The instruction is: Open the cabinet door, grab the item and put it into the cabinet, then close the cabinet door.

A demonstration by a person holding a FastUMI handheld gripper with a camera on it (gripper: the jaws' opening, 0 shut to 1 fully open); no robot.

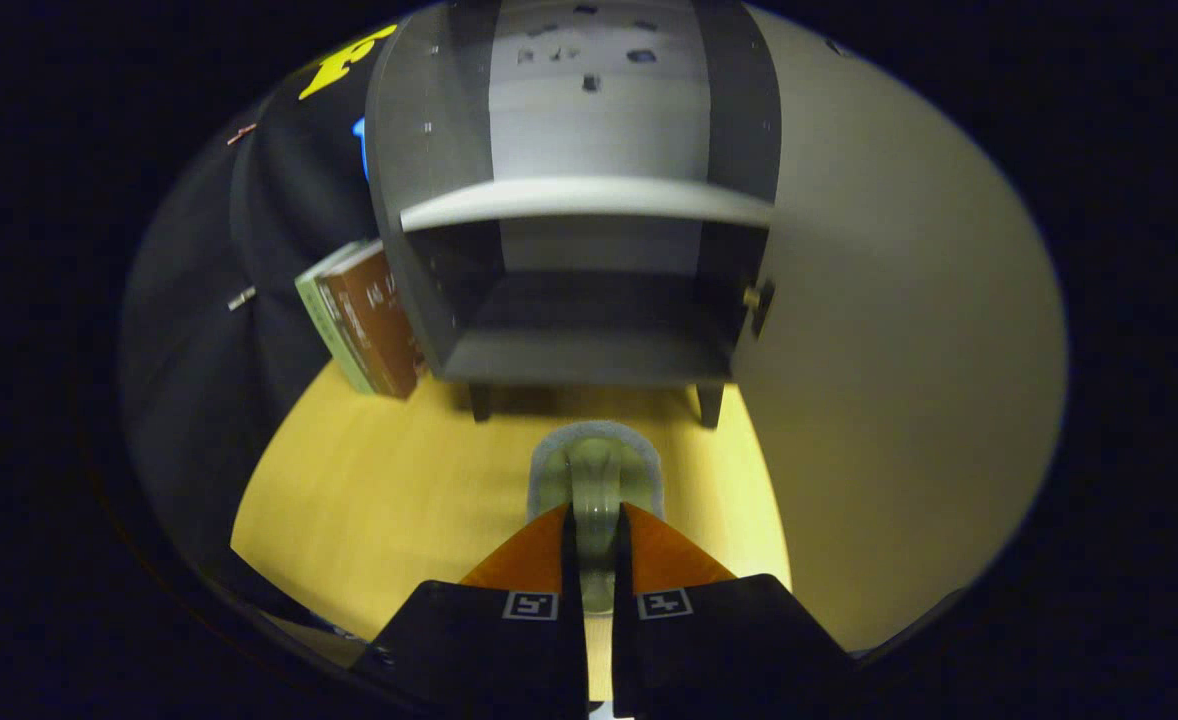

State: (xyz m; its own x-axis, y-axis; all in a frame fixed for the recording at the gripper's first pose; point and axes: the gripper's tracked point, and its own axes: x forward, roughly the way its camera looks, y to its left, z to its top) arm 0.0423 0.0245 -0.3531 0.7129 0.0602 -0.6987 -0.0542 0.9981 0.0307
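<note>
A pale green mug [597, 470] hangs just ahead of my gripper [596, 522], whose two fingers are shut on its handle. It is held above the yellow wooden table [379, 510]. Beyond it stands the grey cabinet [419, 200] on short legs, with one shelf [589, 200] across its middle and a bare lower compartment. Its door [899, 330] is swung wide open on the right, close beside the mug. A small brass knob [752, 297] shows at the door's inner edge.
Two books [364, 320], one brown and one green, lean against the cabinet's left side on the table. The black cloth wall [199, 330] runs behind and to the left.
</note>
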